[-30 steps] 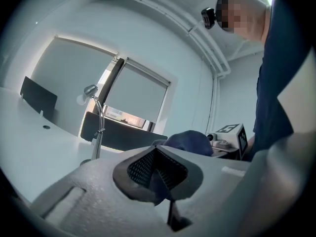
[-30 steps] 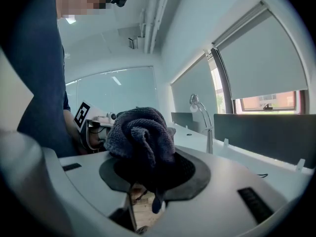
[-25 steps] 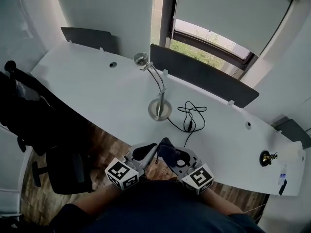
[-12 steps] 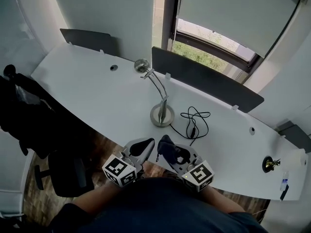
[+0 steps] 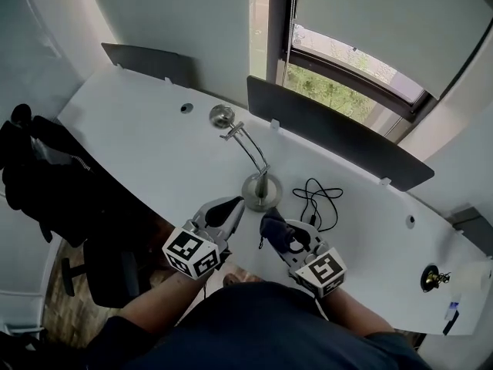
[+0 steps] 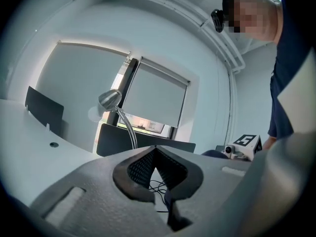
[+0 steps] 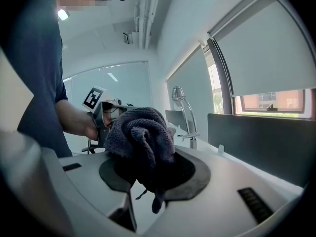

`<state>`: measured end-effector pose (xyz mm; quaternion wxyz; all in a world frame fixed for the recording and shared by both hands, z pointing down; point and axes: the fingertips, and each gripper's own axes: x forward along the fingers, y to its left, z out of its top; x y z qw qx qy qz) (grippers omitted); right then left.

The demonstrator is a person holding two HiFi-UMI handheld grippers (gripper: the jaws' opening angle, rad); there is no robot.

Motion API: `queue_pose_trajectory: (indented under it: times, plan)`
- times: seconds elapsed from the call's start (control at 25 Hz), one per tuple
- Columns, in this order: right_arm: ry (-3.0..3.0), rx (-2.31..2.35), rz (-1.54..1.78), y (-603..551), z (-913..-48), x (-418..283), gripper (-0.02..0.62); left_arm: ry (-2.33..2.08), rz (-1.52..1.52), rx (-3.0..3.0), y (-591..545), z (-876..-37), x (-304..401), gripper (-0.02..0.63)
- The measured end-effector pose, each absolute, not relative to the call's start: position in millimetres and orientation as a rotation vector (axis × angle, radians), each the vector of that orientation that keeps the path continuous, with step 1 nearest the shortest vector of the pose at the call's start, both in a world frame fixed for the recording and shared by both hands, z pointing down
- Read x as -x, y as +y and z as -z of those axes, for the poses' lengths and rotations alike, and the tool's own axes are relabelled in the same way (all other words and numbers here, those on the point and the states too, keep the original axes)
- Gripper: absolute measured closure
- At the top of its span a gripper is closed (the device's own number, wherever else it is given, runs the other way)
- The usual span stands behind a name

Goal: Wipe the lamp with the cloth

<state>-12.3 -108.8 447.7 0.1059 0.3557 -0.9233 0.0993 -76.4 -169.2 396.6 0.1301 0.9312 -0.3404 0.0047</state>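
Two grippers have moved in closer to the lamp (image 5: 251,153) and now sit just in front of its round base. The right gripper (image 5: 273,232) is clamped on the dark cloth (image 7: 140,131), near the base but not touching it. The left gripper (image 5: 230,206) has its jaws together, holding nothing. I think wiping can start soon.

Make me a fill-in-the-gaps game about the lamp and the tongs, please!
The right tongs are shut on a dark ____. The left tongs are shut and hold ____. The lamp stands on a ____ desk. The cable beside the lamp is coloured ____.
Missing words: cloth, nothing, white, black.
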Motion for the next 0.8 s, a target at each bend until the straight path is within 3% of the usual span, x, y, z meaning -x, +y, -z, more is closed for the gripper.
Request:
queue_pose_trajectory:
  times: [0.8]
  plan:
    - [-2.579, -1.12, -0.285, -203.4, -519.4, -47.6, 0.449, -1.071, -0.2, -2.675, -247.2, -437.5, 44.6, 0.597]
